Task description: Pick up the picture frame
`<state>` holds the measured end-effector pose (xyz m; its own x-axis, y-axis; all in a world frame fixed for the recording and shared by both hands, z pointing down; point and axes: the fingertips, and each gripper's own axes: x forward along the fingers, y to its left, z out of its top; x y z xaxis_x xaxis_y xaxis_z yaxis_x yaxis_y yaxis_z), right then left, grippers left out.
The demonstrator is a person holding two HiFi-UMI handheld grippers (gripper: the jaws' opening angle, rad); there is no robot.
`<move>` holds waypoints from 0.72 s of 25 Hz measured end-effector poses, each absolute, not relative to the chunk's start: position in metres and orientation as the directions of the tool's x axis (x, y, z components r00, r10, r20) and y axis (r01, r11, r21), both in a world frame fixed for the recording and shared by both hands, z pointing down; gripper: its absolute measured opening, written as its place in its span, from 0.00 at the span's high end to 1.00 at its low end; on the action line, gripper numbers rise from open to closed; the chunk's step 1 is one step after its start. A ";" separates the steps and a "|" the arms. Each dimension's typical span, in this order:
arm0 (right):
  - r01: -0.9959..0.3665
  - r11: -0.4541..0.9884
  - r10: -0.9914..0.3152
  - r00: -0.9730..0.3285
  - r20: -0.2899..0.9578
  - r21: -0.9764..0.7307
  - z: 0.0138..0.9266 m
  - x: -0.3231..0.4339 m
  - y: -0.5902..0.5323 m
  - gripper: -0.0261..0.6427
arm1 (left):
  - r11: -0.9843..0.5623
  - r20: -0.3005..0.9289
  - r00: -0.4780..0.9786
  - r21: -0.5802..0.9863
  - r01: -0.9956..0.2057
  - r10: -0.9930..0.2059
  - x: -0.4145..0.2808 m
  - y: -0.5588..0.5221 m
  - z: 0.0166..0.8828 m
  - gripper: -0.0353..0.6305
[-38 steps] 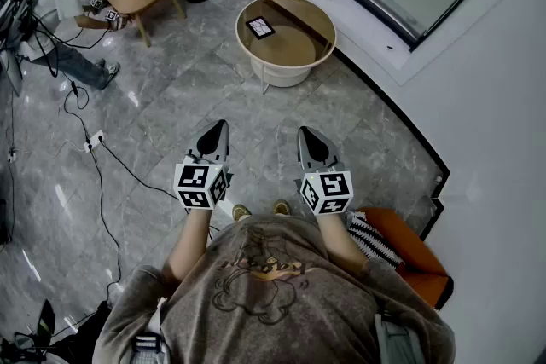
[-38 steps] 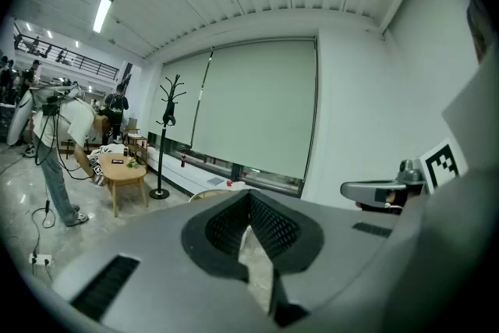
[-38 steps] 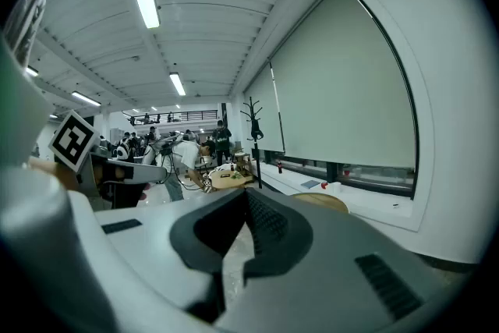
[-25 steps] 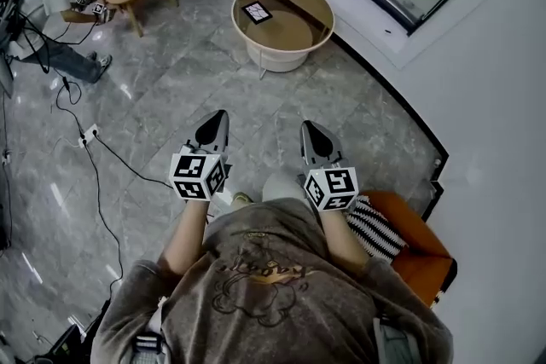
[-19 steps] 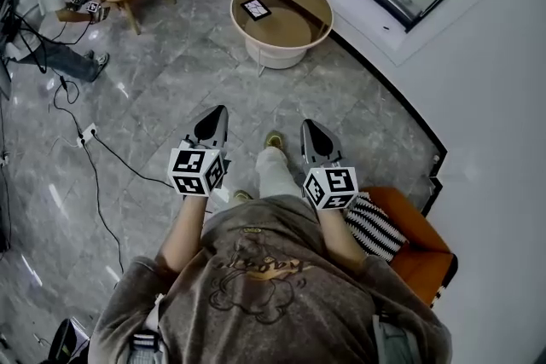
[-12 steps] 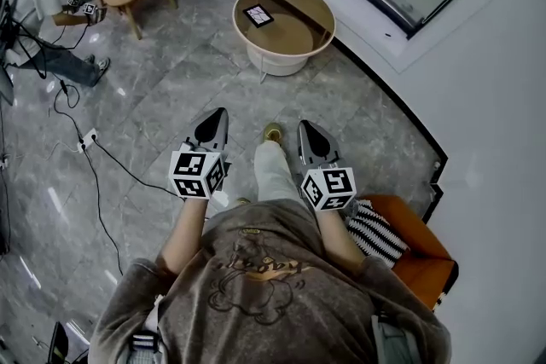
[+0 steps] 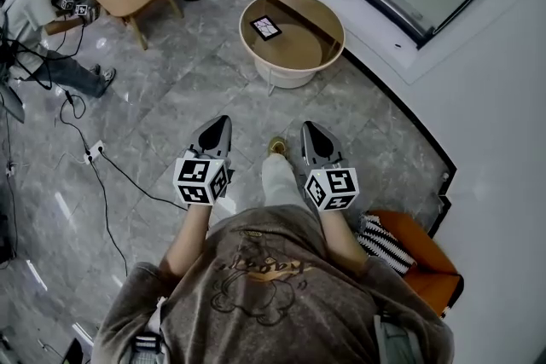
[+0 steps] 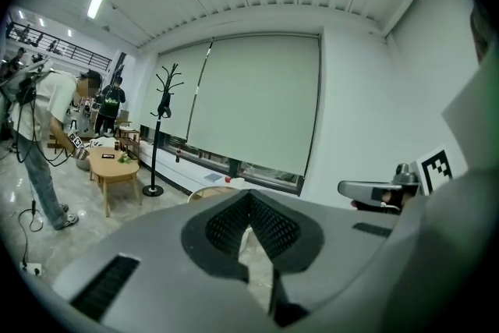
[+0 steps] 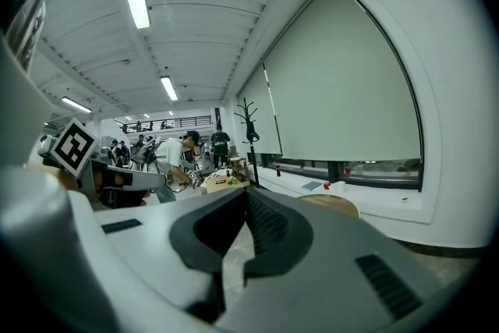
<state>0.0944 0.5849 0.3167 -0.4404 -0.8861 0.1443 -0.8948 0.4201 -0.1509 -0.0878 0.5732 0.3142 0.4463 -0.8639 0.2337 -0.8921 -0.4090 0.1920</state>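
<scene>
Ahead, well clear of both tools: picture frame (image 7: 266, 27), flat on the round table (image 7: 316, 55), on the left part of the top, close to the rim. Sits cornerwise to the head view, dark centre with a pale border; too small to call a long axis. Left gripper (image 7: 219, 127) shut, pads meeting with nothing between, as seen along its own jaws. Right gripper (image 7: 309, 132) likewise shut and empty. Held side by side in front of the body, pointing forward toward the table, with bare grey floor (image 7: 171, 98) between tips and table. Falls almost on the midline between the two tips, so neither hand clearly nearer; perhaps a shade in favour of the left, given the frame's place on the table's left half. Calls, by judgement, for closing the gap to the table first, then opening one pair of jaws and taking the frame by an edge. Shows only the table in the two gripper views, not the frame itself.
</scene>
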 end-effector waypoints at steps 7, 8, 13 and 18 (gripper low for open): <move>-0.899 0.412 -0.883 -0.434 0.176 -0.147 0.327 0.102 0.539 0.94 | -0.413 0.243 0.453 0.198 -0.889 -0.858 -0.083 0.522 0.319 0.93; -0.900 0.410 -0.884 -0.432 0.179 -0.148 0.328 0.103 0.532 0.94 | -0.415 0.244 0.455 0.200 -0.888 -0.856 -0.081 0.515 0.320 0.93; -0.901 0.407 -0.883 -0.430 0.188 -0.152 0.330 0.102 0.500 0.94 | -0.421 0.254 0.466 0.213 -0.882 -0.847 -0.079 0.485 0.323 0.93; -0.901 0.404 -0.881 -0.430 0.198 -0.159 0.328 0.105 0.471 0.94 | -0.421 0.268 0.469 0.218 -0.880 -0.841 -0.074 0.454 0.324 0.93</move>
